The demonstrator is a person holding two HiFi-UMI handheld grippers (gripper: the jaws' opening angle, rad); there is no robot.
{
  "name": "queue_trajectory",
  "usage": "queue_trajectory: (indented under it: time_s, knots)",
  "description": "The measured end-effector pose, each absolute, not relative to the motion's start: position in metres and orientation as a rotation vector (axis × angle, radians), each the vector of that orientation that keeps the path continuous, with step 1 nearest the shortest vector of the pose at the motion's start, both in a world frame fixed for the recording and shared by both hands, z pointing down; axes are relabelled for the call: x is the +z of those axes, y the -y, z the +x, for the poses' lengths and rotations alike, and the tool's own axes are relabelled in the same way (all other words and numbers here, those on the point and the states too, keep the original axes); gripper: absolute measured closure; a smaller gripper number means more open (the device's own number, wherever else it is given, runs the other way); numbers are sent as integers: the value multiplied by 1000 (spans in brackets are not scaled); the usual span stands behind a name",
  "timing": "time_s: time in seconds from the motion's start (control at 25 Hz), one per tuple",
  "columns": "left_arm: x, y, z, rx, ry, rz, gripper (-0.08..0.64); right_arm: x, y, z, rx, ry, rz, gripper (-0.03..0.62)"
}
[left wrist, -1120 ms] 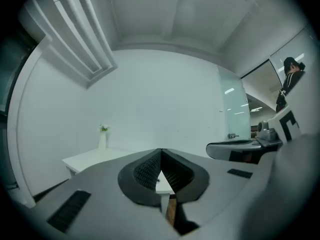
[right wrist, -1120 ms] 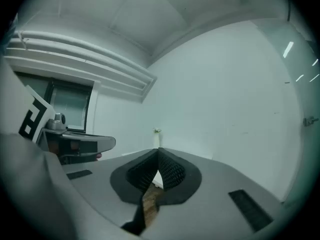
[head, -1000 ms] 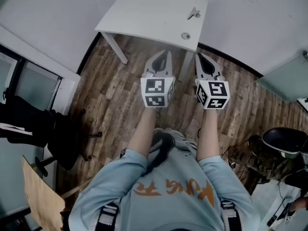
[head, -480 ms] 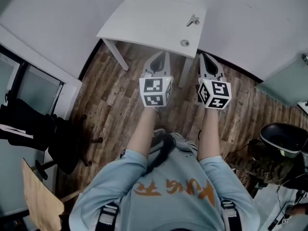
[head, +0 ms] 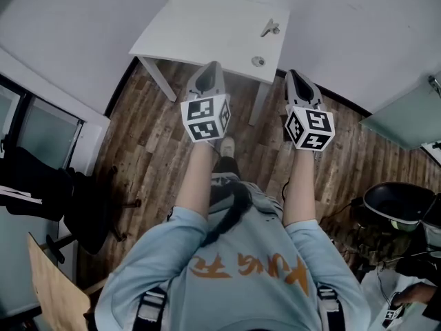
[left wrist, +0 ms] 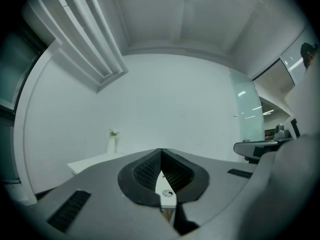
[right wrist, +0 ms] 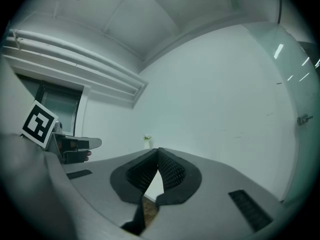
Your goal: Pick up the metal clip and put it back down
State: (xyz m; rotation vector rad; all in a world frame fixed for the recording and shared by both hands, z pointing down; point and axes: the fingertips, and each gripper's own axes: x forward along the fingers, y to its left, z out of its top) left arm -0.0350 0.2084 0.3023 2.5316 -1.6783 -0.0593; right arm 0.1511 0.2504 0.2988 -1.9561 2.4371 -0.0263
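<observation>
The metal clip [head: 270,27] lies on the table [head: 200,29], close to its right edge and toward the far side, with nothing touching it; a small round object [head: 258,61] sits on the same table nearer the front right corner, apart from the clip. Outward from there, the left gripper [head: 211,67] points at the table's near edge and the right gripper [head: 293,76] is held just off the near right corner; both are level. Each gripper's own view shows its ribbed pads meeting at the tips with nothing between them, so both tongs are closed and empty; the pickup has not begun.

The likely troubles, as I judge them:

- Closed jaws brought to the clip would only shove it; it lies so near the table's right edge that a push could send it over onto the wooden floor, so whichever tong goes in must open first.
- The clip looks small and smooth; a bite on one end could let it twist or squirt out of the pads, and a drop from a height might bounce it off the table.
- The round object lies between the table's near corner and the clip; a low approach from that corner could knock it, or roll it into the clip.
- The idle gripper, kept so close to the table's near edge, might bump the tabletop and jog both things.
</observation>
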Motion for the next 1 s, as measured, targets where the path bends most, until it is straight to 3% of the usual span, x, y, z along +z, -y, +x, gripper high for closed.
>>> queue_trajectory:
  time_s: [0.4,1.0]
  knots:
    - [298,-120,-1,-81,1620,2623,543,294,-166,181,4,-2364,-1983,580]
    - [323,100,-11,-4,1553,2560,543,308,53,143,-112,-2401,-1973,580]
